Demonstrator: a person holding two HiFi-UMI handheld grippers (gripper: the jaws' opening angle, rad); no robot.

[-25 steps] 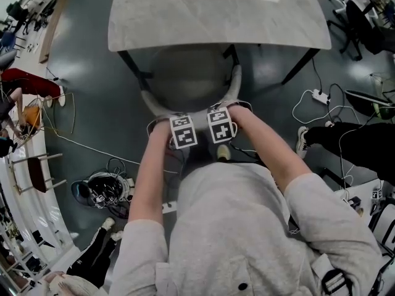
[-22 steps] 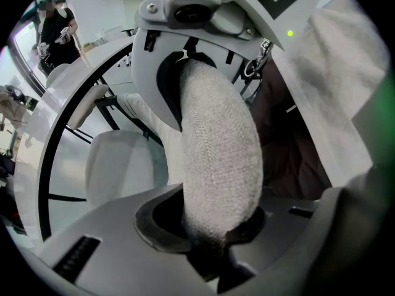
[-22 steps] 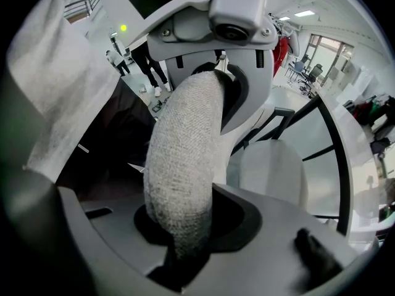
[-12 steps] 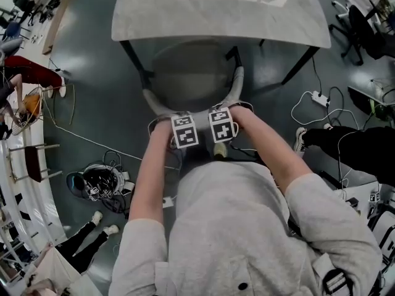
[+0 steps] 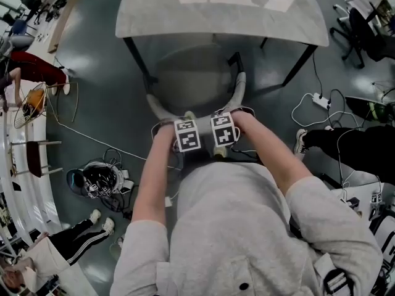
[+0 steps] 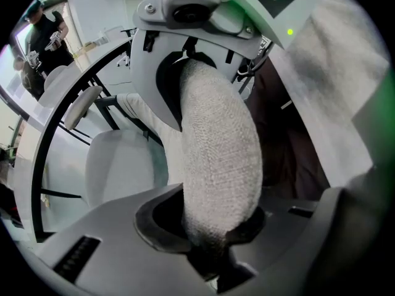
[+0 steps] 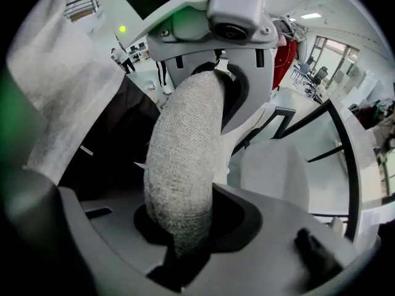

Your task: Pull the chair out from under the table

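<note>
The left hand-held gripper (image 6: 208, 227) and right hand-held gripper (image 7: 185, 227) each pinch the chair (image 5: 191, 76) by its curved backrest, side by side, its seat at the tabletop's (image 5: 222, 11) near edge.

The chair (image 5: 191, 79) was set partly under the bench (image 5: 222, 11), with its backrest (image 5: 237, 91) turned towards the person. The left hand-held gripper (image 5: 187, 135) and right hand-held gripper (image 5: 223, 129) were clamped side by side on the backrest's top. A power strip (image 5: 321, 97) was found on the floor (image 5: 105, 73), right of the chair.
</note>
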